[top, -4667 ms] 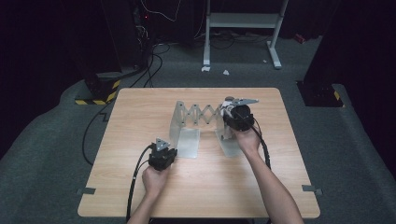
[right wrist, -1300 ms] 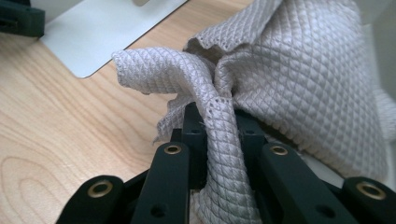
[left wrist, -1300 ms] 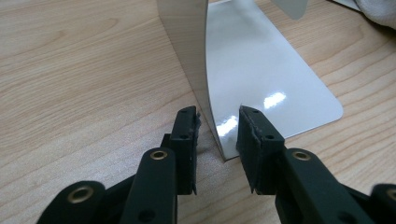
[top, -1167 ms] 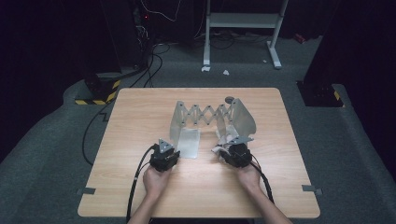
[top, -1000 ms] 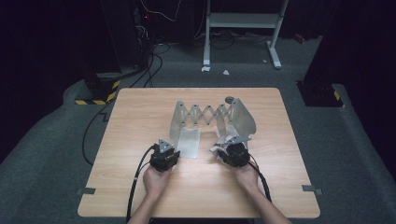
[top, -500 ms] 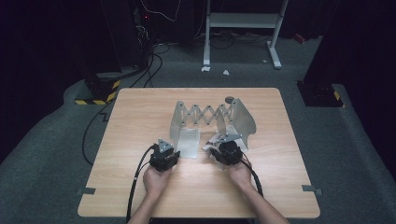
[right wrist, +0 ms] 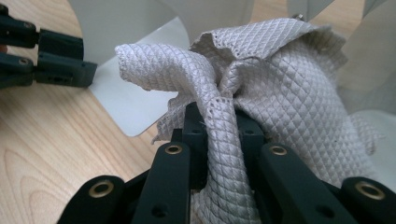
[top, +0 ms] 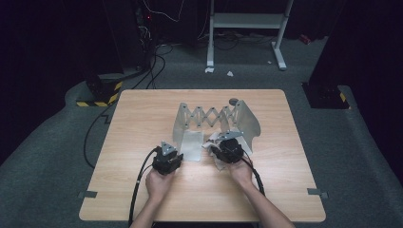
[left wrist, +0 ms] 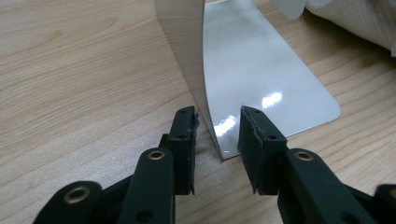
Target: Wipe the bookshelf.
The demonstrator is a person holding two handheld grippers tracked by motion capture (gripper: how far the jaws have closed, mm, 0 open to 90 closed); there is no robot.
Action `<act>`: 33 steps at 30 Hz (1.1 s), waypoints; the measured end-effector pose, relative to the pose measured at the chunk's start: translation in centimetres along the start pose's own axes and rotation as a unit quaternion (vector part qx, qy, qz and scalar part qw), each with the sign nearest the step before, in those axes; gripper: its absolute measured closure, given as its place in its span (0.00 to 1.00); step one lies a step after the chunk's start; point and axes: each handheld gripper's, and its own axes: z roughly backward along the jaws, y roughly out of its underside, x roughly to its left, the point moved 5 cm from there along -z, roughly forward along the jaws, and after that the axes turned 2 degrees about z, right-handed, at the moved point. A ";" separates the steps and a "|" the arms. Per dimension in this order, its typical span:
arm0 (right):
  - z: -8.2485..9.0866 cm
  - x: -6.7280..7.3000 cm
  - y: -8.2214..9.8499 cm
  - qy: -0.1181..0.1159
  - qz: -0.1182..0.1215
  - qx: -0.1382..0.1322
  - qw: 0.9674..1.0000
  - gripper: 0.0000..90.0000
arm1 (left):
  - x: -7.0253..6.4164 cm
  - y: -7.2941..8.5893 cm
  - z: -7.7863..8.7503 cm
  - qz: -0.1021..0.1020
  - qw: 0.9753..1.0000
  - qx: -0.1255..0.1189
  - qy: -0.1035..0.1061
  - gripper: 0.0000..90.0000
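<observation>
Your wooden table (top: 142, 118) carries an expandable metal rack (top: 209, 116), its long axis running left to right across the far middle. Your left gripper (left wrist: 217, 135) straddles the upright edge of the rack's left end plate (left wrist: 187, 56) (jaws narrow, whether they press it you cannot tell). Your right gripper (right wrist: 217, 135) is clamped on a bunched quilted cloth (right wrist: 280, 84), just right of that plate, so the right hand is nearer.

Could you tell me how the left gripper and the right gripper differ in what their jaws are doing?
The left gripper straddles the upright edge of the metal bookend; the right gripper is shut on the white cloth. The left's load is rigid and shiny, the right's soft and quilted. Both are hand-held over the wooden table.
</observation>
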 end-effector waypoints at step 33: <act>1.0 -2.2 -2.9 0.042 -0.009 -0.016 0.999 0.88 | 0.0 0.0 0.0 -0.001 1.000 0.000 0.001 0.75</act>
